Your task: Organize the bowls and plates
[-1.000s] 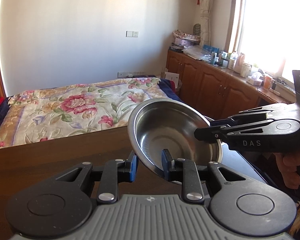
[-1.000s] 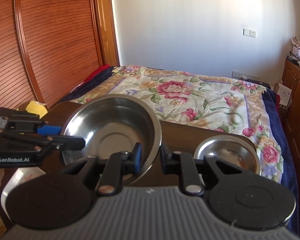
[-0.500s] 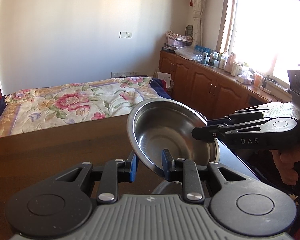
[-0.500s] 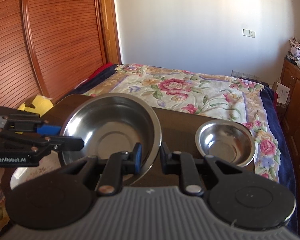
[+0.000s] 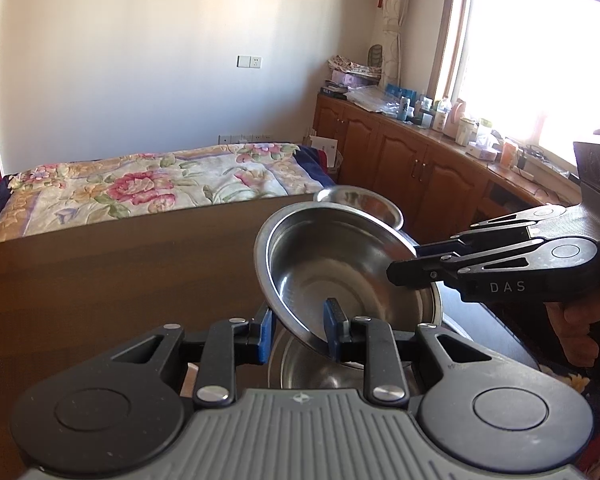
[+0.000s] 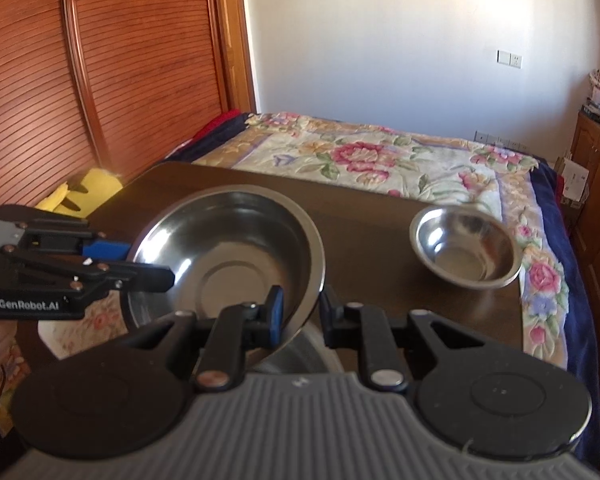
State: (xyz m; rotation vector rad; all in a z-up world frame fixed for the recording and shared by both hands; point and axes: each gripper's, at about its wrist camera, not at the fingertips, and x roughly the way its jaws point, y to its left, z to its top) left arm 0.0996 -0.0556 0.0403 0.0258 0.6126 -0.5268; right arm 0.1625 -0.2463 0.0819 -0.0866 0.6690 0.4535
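Gripped by both tongs, left tongs [image 5: 298, 330] on the near rim and right tongs [image 6: 300, 310] on the opposite rim, a tilted steel basin [image 6: 228, 256] is held just above another steel vessel [image 5: 320, 368] on the bench [image 5: 120, 272]. Compared with earlier, the small steel bowl [image 6: 466, 252] beyond the basin is seen nearer.

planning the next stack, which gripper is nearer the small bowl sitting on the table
Right. The right gripper clamps the big bowl's rim on the side facing the small bowl; the left gripper clamps the opposite rim, farther away.
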